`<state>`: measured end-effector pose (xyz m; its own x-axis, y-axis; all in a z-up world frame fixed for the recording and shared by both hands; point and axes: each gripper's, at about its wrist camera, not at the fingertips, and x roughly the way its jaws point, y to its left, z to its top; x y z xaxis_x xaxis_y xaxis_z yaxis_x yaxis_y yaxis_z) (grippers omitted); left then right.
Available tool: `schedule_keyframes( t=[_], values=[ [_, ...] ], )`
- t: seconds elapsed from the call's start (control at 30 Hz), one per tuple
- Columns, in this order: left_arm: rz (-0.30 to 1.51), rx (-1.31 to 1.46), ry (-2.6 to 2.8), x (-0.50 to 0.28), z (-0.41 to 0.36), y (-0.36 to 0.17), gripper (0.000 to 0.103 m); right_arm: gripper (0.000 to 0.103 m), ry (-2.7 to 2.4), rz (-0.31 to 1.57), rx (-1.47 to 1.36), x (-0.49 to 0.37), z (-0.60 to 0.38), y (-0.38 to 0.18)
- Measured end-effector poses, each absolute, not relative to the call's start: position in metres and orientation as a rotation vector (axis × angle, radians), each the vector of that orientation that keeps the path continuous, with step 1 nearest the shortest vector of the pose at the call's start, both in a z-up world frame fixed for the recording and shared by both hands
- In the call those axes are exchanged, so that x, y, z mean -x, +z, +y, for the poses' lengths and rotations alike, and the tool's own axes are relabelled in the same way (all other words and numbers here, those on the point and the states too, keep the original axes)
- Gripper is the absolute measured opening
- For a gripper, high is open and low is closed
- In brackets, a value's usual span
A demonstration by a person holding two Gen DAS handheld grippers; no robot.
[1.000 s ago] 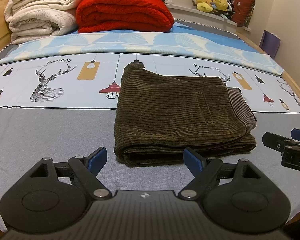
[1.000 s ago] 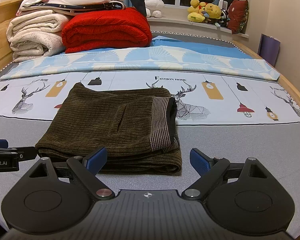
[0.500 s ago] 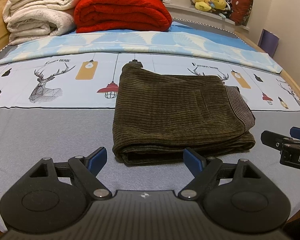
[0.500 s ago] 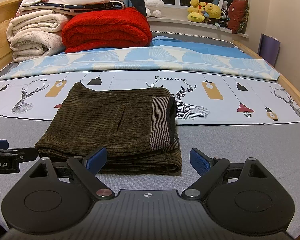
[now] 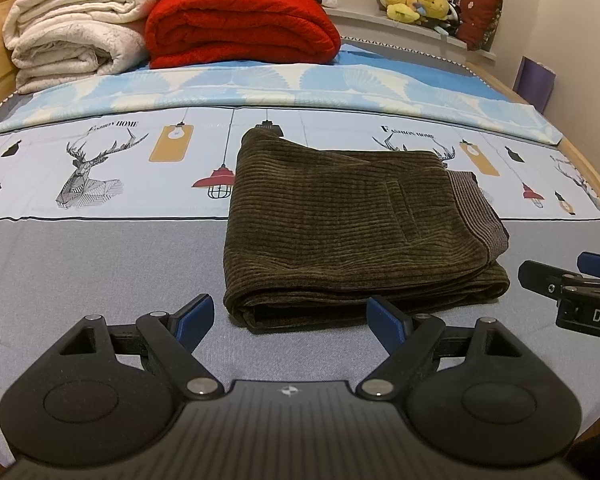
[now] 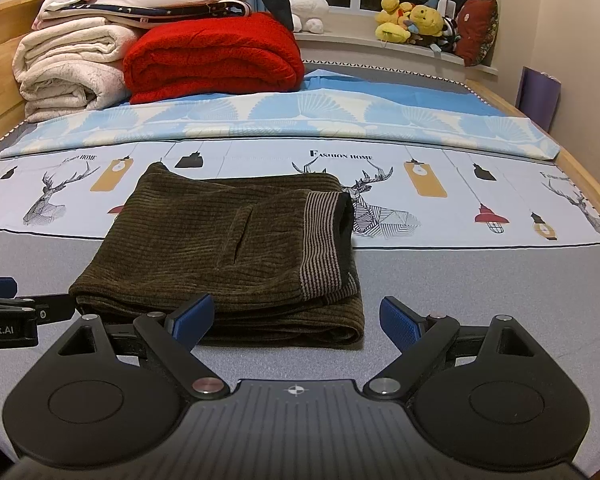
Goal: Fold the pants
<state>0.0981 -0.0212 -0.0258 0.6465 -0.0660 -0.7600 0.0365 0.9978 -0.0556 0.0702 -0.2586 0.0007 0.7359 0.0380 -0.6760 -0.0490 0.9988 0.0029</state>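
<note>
Corduroy pants, olive, folded on bed | left wrist view: left gripper wide open, empty, bundle just ahead of jaws | right wrist view: right gripper wide open, empty, pants ahead, overlapping its left finger.

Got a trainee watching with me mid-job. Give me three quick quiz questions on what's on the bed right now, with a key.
1. True or false: the left hand-held gripper is shut on the pants.
2. The striped waistband lies toward which hand-held gripper? A) left B) right
3. Fill in: the red blanket lies next to a stack of ____ blankets.

Key: 1 false, both the left and the right hand-held gripper are open, clear of the pants. 2 B. 3 white.
</note>
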Motion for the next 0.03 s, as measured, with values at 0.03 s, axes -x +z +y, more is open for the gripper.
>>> schedule_keyframes(
  t=[0.03],
  values=[
    [0.867,0.037,-0.059,-0.0982,-0.0212,-0.0254,0.087,0.091,0.048,0.743,0.016,-0.0699,-0.2585,0.0007]
  ],
)
